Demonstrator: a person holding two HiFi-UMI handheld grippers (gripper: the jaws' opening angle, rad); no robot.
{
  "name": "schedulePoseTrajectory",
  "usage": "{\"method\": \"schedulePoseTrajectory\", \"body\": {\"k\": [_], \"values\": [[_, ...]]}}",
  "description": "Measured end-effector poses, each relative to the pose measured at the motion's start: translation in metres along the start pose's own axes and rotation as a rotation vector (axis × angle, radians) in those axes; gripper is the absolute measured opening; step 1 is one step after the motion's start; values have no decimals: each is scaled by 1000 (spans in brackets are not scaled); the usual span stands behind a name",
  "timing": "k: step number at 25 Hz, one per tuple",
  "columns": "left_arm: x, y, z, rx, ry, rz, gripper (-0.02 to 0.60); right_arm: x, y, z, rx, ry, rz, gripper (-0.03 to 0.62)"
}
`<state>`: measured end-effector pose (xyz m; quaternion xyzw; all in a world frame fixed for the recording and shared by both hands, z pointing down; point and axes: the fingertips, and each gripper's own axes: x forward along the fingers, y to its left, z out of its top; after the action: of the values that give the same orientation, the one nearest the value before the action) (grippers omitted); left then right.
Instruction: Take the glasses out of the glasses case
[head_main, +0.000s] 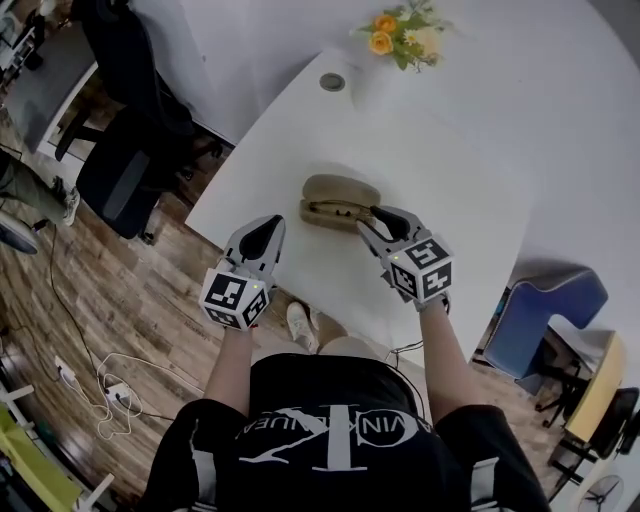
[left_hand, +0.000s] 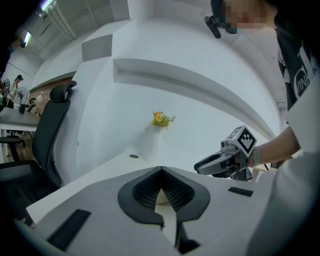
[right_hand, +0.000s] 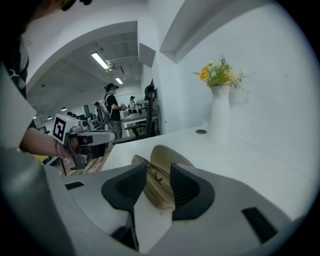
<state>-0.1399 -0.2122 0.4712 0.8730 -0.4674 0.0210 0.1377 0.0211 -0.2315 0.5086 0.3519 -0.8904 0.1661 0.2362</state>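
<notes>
Table (head_main: 430, 150): white, curved top; it carries everything listed below except the person and the chair.
Person (head_main: 330, 440): seen from above in a dark printed shirt, both forearms reaching forward over the table's near edge, one gripper in each hand.
Office chair (head_main: 130, 150): dark, on the wooden floor, well apart to the left of the table.
Right gripper (head_main: 375, 218): held level with its marker cube toward the person, tips at the right end of the case. Its own view shows the jaws (right_hand: 159, 166) a narrow gap apart, with the case's open edge and the spectacle frame seen between them. No contact can be confirmed.
Left gripper (head_main: 272, 225): just left of the case and apart from it, angled forward and to the right. In its own view the jaw tips (left_hand: 161, 172) meet, with nothing between them.
Glasses case (head_main: 335, 205): tan, in the middle of the table, lid raised.
Vase of flowers (right_hand: 219, 115): white, upright at the far edge, holding orange and yellow blooms.
Glasses (right_hand: 154, 172): thin-framed, lying inside the open case.
Grommet (head_main: 332, 82): small round hole just beside the vase.
</notes>
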Motion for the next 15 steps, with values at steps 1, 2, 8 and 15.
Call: {"method": "schedulePoseTrajectory", "body": {"k": [1,2,8,15], "values": [[5,0,0,1,4,-3,14,4,-3,1,-7,13,4,150],[10,0,-1,2,6,-5,12,7,-6,3,-17,25,7,150],[28,1,-12,10,31,-6,13,29,-19,-1,-77,118,24,137],[41,8,-18,24,62,21,13,53,-13,-5,-158,235,70,130]]}}
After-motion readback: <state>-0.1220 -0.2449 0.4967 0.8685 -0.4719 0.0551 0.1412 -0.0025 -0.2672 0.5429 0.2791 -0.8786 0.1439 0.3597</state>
